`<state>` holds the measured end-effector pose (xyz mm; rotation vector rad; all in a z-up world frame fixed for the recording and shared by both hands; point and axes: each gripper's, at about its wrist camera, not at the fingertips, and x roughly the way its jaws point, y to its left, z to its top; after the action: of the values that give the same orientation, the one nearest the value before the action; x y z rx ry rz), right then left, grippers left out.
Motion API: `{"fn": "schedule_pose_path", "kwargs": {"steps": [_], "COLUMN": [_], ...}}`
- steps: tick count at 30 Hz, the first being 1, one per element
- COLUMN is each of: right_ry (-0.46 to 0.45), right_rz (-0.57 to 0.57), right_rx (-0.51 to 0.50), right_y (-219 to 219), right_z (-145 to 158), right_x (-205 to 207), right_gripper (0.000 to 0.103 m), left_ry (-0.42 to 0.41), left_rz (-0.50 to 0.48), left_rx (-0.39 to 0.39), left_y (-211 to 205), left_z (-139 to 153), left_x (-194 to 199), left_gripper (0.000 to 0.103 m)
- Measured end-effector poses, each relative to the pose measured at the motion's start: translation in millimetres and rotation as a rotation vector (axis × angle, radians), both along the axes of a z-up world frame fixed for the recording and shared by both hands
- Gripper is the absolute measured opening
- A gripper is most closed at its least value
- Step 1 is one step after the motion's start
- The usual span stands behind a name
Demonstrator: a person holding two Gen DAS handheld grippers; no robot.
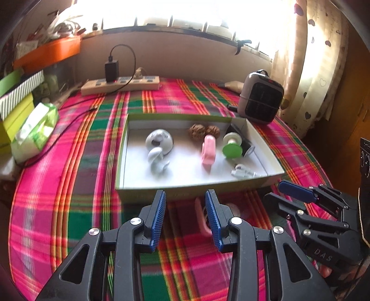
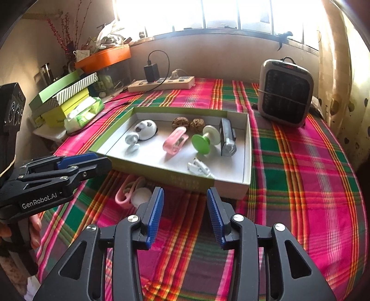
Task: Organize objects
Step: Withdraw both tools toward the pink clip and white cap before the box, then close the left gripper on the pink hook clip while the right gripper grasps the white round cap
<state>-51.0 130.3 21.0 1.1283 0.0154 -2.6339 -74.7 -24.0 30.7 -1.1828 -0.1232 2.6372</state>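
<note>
Blue ribbed fingers of the left gripper, spread apart, empty, low over a plaid cloth. Same blue fingers on the right gripper, also apart and empty, just beside the left.

Between and just ahead of both: a pink clip and a white disc, touching, on the cloth outside the box.

Beyond them, a shallow green-edged box with a white floor. Inside, left to right: a white hook against a round white mouse-like piece, a pink clip, two walnuts at the far wall, a green-and-white spool, a grey torch on the right. A small white plug near the front wall.

Farther back: power strip with black charger, small heater at right, stacked green boxes and tissue pack at left, bright window behind.
</note>
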Motion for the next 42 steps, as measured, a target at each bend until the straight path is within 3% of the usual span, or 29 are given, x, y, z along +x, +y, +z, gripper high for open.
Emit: {"fn": "schedule_pose_path", "kwargs": {"steps": [8,14,23,32,35,42], "right_ry": [-0.024,-0.041,-0.049,-0.059,-0.065,-0.076], "right_rz": [0.003,-0.005,-0.033,-0.053,-0.057,-0.087], "right_rx": [-0.017,-0.02,-0.017,-0.001,0.003,0.01], "right_y": [-1.4,0.0,6.2,3.8,1.9,-1.7], "right_z": [-10.2,-16.5,-17.6,-19.0,-20.4,-22.8], "right_x": [8.1,14.4,18.3,20.3,21.2,23.6], "right_gripper": [0.047,0.047,0.047,0.047,0.047,0.047], "left_ry": [-0.041,-0.076,-0.086,-0.083,-0.077,-0.072], "left_rz": [-0.049,-0.08,-0.108,-0.086,-0.076,-0.116], "left_rx": [0.065,0.066,0.019,0.005,-0.04,-0.067], "left_y": [-4.4,5.4,21.9,11.5,11.5,16.1], "left_z": [-15.3,-24.4,-32.2,-33.9,-34.3,-34.5], "left_x": [12.9,11.8,9.1,5.1,3.9,-6.9], "left_gripper": [0.039,0.04,0.041,0.041,0.041,0.041]}}
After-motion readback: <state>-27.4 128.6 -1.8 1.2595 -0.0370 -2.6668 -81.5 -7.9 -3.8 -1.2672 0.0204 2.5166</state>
